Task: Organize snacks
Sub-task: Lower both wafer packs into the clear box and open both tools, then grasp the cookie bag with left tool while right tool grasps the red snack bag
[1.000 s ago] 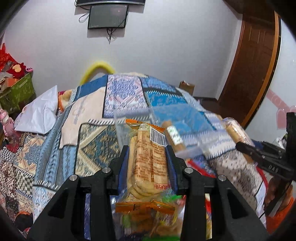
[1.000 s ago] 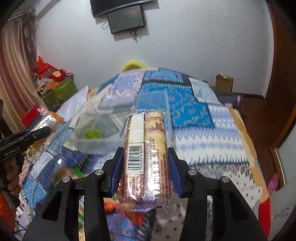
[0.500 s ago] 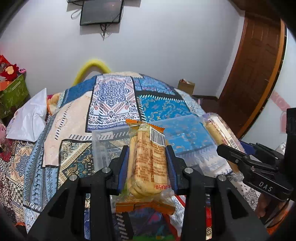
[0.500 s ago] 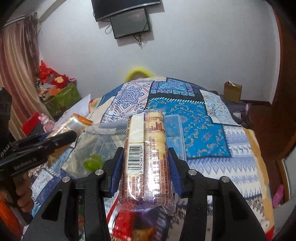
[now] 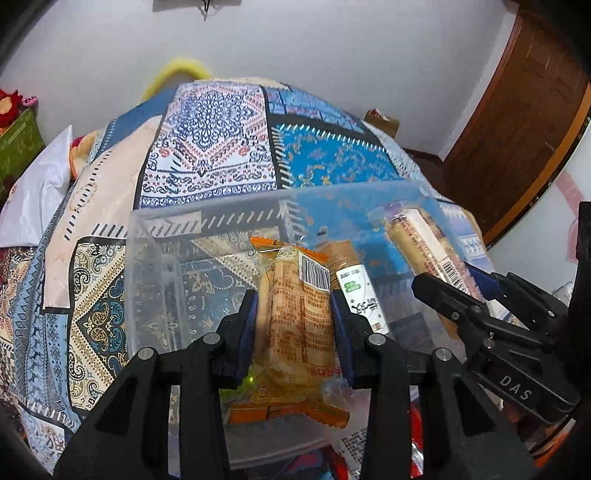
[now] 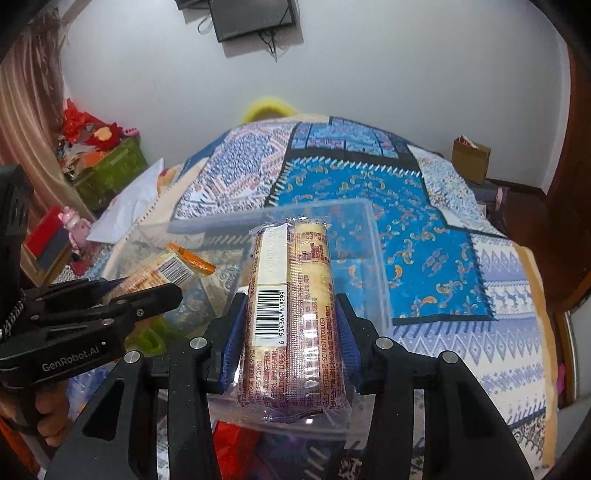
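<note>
A clear plastic bin sits on a bed, and both hands hold snacks over it. Inside the bin, seen from the left wrist, lies a tan biscuit roll with a white and green label, and something green shows through its wall in the right wrist view.

The left tongs are narrow, clamped on an orange-edged biscuit packet held above the bin's near half. The packet's long axis runs along the fingers, its barcode end pointing away from the camera and down into the bin, its crimped orange tail hanging back toward the hand.

To its right, the right tongs are likewise narrow, gripping a clear-wrapped biscuit roll by its sides. That roll also lies lengthwise between the fingers, its far end tilted over the bin's right part, barcode facing up. From the left wrist the same roll slants above the bin's right wall.

The bed is covered by a patchwork quilt in blue, cream and paisley panels. At far left stand a white pillow and a green box with red toys; behind is a white wall with a dark screen; at right a brown wooden door and a small cardboard box on the floor.
</note>
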`<state>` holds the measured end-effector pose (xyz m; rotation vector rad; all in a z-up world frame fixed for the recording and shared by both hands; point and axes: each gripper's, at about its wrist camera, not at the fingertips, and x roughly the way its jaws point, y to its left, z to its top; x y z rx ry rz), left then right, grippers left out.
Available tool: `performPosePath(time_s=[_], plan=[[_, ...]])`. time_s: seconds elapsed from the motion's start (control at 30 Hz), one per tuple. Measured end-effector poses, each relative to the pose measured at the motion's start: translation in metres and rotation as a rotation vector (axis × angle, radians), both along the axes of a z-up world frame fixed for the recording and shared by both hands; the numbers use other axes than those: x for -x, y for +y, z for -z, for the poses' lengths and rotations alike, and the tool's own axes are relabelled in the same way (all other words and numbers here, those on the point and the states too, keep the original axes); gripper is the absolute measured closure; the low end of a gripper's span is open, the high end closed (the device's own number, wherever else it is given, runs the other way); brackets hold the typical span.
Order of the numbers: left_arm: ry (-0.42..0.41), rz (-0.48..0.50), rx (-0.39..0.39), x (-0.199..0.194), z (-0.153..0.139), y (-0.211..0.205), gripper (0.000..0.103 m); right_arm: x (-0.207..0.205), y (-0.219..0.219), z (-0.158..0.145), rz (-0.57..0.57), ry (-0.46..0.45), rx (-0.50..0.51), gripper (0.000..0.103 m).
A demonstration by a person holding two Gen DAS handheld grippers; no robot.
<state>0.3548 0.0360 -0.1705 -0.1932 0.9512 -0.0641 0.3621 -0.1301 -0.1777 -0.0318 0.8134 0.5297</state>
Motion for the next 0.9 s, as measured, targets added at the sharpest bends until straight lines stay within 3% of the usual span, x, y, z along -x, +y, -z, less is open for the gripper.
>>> performPosePath(time_s=[0.2,0.33,0.73,0.9], plan=[[0.01,-0.008,-0.029,-0.002,0.006,-0.002,0.06,-0.002,0.004,0.007,-0.014,0.018,0.017,0.06],[-0.014,-0.013,-0.052,0.001,0.0,-0.003,0.042,0.0,0.006,0.006,-0.019,0.019,0.033,0.06],[-0.109,-0.008,-0.063,0.046,-0.052,0.004,0.041,0.031,-0.004,-0.034,-0.032,-0.042,0.014,0.06],[-0.144,-0.008,-0.081,0.082,-0.072,0.01,0.038,0.062,-0.012,-0.056,-0.033,-0.102,0.009,0.051]])
